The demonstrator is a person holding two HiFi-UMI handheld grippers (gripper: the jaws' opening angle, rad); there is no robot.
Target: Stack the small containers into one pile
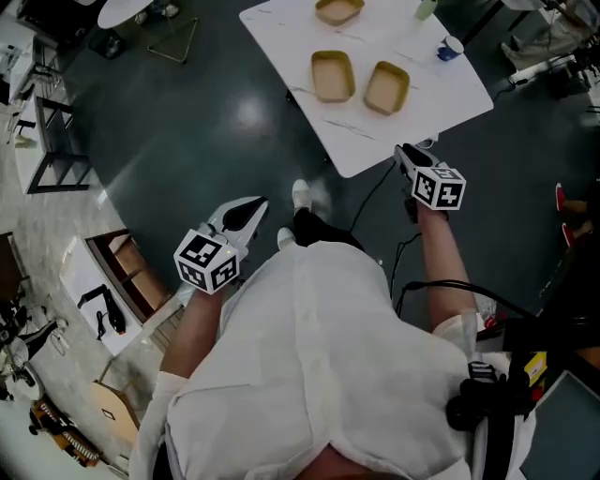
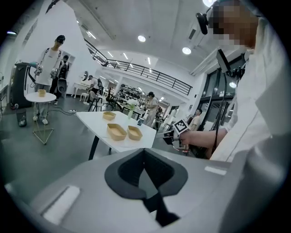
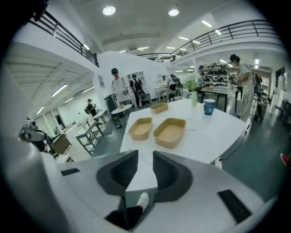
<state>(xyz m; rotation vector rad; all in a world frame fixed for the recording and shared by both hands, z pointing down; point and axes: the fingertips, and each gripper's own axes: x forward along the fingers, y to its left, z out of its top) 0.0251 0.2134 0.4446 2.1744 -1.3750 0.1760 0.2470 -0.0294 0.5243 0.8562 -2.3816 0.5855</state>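
Three shallow tan containers lie apart on the white table (image 1: pixel 441 94): one at the far edge (image 1: pixel 338 10) and two side by side nearer me (image 1: pixel 332 76) (image 1: pixel 386 87). In the right gripper view the pair (image 3: pixel 140 128) (image 3: pixel 170 132) sits just beyond the jaws, with the third (image 3: pixel 159 107) farther back. My right gripper (image 1: pixel 405 155) (image 3: pixel 145 157) hovers at the table's near corner, open, with nothing between its fingers. My left gripper (image 1: pixel 246 214) (image 2: pixel 144 152) hangs over the floor well short of the table, shut and empty; from it the containers (image 2: pixel 117 132) (image 2: pixel 134 133) look distant.
A blue cup (image 1: pixel 450 48) (image 3: pixel 209 106) and a vase with a plant (image 3: pixel 194 96) stand on the table's far right. A cable (image 1: pixel 375 202) runs on the dark floor below the table corner. A small round table (image 2: pixel 40 96) and several people stand in the background.
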